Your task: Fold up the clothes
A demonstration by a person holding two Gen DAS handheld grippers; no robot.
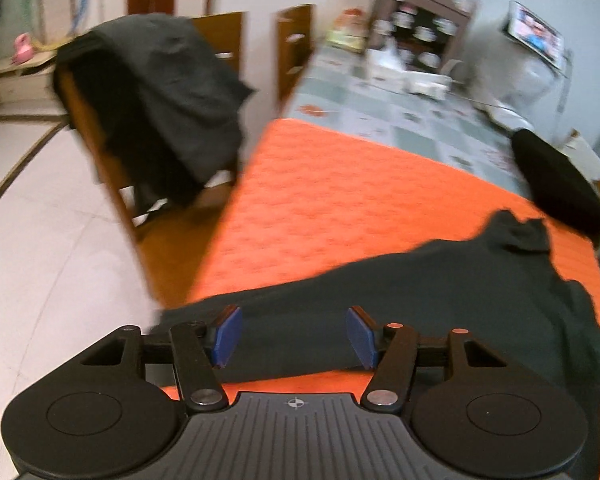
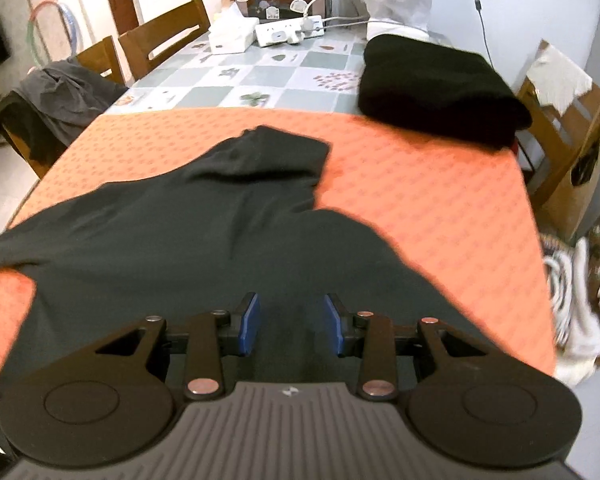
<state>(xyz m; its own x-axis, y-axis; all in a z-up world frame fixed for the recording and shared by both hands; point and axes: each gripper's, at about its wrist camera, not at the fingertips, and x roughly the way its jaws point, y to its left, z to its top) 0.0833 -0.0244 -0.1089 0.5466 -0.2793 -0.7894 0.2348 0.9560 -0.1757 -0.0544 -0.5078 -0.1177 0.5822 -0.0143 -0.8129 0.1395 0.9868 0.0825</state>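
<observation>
A dark green garment (image 2: 204,236) lies spread and rumpled on the orange cloth (image 2: 440,184), one sleeve folded over near its far end. In the left wrist view the same garment (image 1: 440,288) stretches from the near table edge toward the right. My left gripper (image 1: 294,334) hovers open over the garment's near left hem, blue pads (image 1: 227,336) wide apart with nothing between them. My right gripper (image 2: 291,322) is open too, just above the garment's near middle edge.
A folded black garment (image 2: 436,88) sits at the orange cloth's far right corner. Another dark garment (image 1: 156,104) hangs over a wooden chair (image 1: 100,160) left of the table. A power strip (image 2: 288,30), white boxes and a bag stand on the tiled tablecloth behind. A striped pile (image 2: 580,292) lies right.
</observation>
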